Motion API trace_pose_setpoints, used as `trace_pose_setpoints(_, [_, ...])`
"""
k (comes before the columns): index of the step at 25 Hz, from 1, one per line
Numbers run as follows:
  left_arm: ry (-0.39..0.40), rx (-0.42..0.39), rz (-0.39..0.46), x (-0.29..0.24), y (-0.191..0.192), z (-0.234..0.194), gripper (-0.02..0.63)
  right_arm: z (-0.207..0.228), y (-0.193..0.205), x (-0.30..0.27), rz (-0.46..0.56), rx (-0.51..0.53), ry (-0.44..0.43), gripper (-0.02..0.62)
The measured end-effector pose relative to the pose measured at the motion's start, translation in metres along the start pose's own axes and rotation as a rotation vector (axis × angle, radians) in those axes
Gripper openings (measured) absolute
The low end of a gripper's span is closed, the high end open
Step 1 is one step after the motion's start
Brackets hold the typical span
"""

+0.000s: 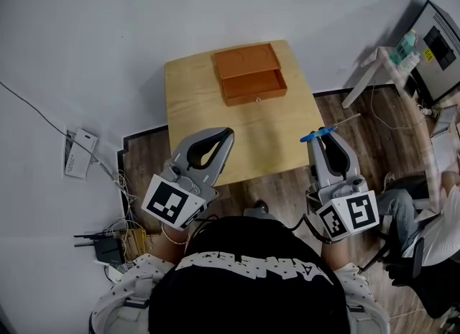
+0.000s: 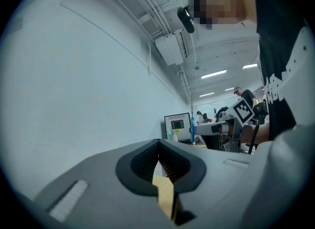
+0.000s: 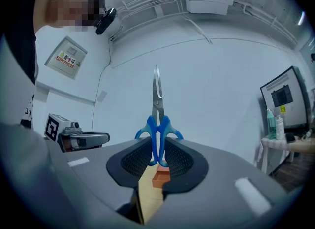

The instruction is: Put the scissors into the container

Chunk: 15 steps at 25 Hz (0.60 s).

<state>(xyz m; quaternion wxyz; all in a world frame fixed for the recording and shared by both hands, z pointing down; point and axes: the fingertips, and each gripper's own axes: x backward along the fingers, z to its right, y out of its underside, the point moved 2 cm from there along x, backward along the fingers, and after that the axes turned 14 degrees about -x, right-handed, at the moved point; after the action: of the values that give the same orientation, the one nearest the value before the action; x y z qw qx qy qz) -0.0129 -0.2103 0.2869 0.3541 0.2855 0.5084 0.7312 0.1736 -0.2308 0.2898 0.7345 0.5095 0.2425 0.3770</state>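
My right gripper [image 1: 321, 138] is clamped on the scissors [image 1: 317, 136]. Their smooth blue plastic loop handles sit squeezed between the ribbed black pads, and the thin steel blades, closed to one narrow point, stick out past the jaw tips. In the right gripper view the scissors [image 3: 157, 117] stand straight along the jaws. They hang by the near right corner of the table [image 1: 208, 128], a square top of pale, smooth wood, well apart from the container [image 1: 250, 74]. The container is a flat rectangular box of orange-brown wood with a small knob on its front. My left gripper [image 1: 228, 133], grey and rounded, has its jaws brought together at the tips with nothing between them.
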Motion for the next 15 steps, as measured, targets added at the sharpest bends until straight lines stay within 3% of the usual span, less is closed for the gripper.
trace_pose_setpoints(15, [-0.039, -0.019, -0.011, -0.024, 0.001, -0.001, 0.000, 0.026, -0.007, -0.016, -0.005, -0.002, -0.044, 0.097])
